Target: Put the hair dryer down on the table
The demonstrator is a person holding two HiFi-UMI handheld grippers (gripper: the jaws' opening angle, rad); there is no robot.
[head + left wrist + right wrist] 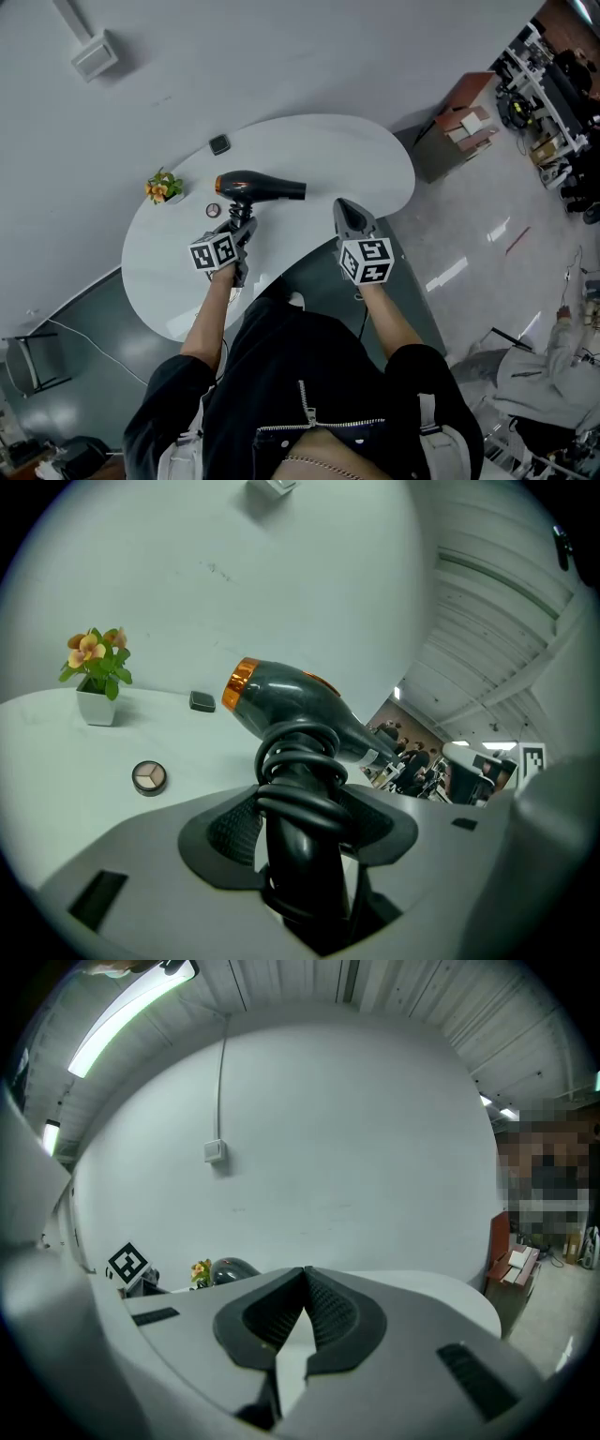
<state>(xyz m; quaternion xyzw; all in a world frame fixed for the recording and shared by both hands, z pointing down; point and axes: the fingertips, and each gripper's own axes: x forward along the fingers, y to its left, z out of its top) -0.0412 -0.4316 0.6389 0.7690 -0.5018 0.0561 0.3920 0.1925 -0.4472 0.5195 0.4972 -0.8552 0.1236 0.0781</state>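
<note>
White rounded table [319, 150]. Over its middle, held up by the handle: black hair dryer [253, 186] with orange rear ring, nozzle pointing right, cord coiled round the handle. Left gripper [239, 227] pinching that coiled handle. Right gripper [341, 204] near the nozzle, jaws pressed together on nothing. Standing on the tabletop to the left: potted flower [164, 187], round compact [213, 210], small dark box [218, 144].

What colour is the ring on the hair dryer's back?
Orange. The ring shows best in the left gripper view.
</note>
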